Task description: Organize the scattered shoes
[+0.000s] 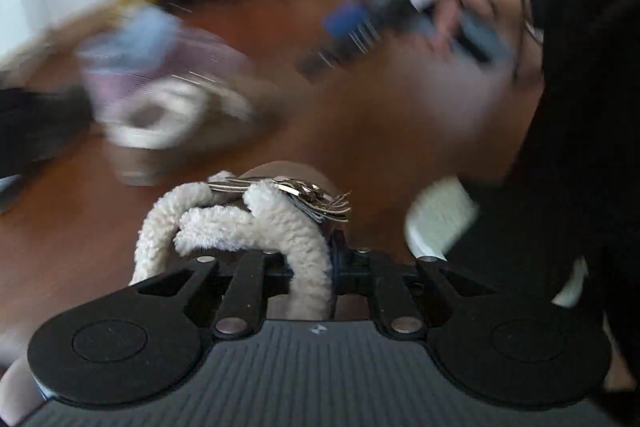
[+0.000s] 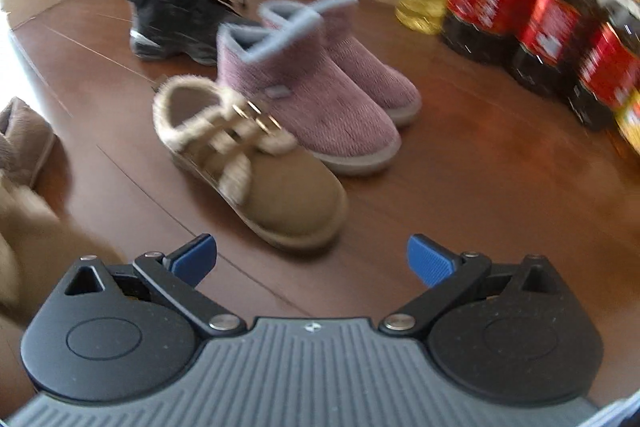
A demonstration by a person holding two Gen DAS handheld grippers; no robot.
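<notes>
While gripped, brown shoe (image 2: 256,163) toe-forward, lengthwise

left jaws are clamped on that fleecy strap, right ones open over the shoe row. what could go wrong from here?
1. The left gripper holds the brown shoe only by its fleecy strap near the buckle; it may swing or slip out.
2. The left view is heavily blurred, so placing it beside its mate could be off.
3. The right gripper, open, might nudge the pink boots.
</notes>
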